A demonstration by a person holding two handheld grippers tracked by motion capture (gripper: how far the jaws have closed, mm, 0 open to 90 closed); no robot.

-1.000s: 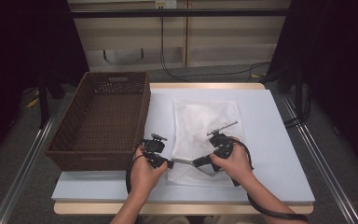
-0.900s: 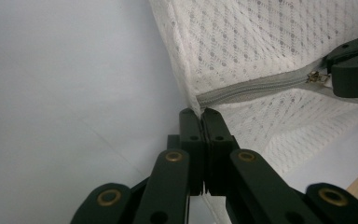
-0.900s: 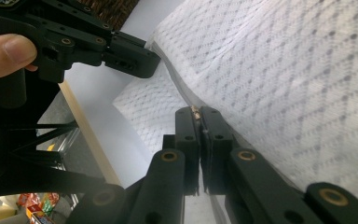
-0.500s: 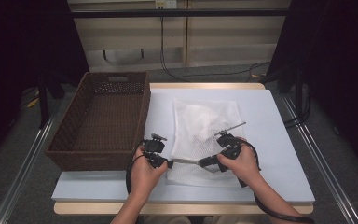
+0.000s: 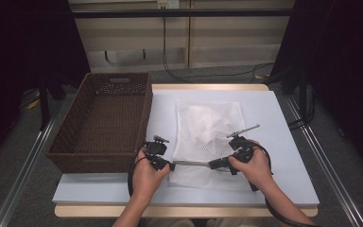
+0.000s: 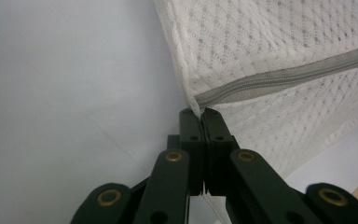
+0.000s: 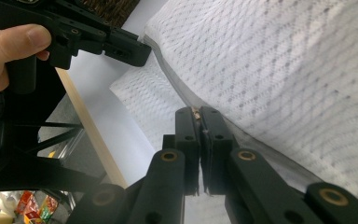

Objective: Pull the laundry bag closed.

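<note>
The right gripper (image 5: 216, 164), jaws clamped on the zipper pull, has slid rightward from the left gripper (image 5: 170, 165), which pinches the mesh bag (image 5: 208, 127) corner on the counter (image 5: 269, 118); the zip is likely opening.

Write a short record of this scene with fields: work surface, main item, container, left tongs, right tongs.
work surface: pale blue rectangular table top
main item: white mesh zippered laundry bag, lying flat
container: dark brown woven wicker basket, left of bag
left tongs: shut on bag corner at the grey zipper end
right tongs: shut on the zipper line; what exactly is pinched is unclear
</note>
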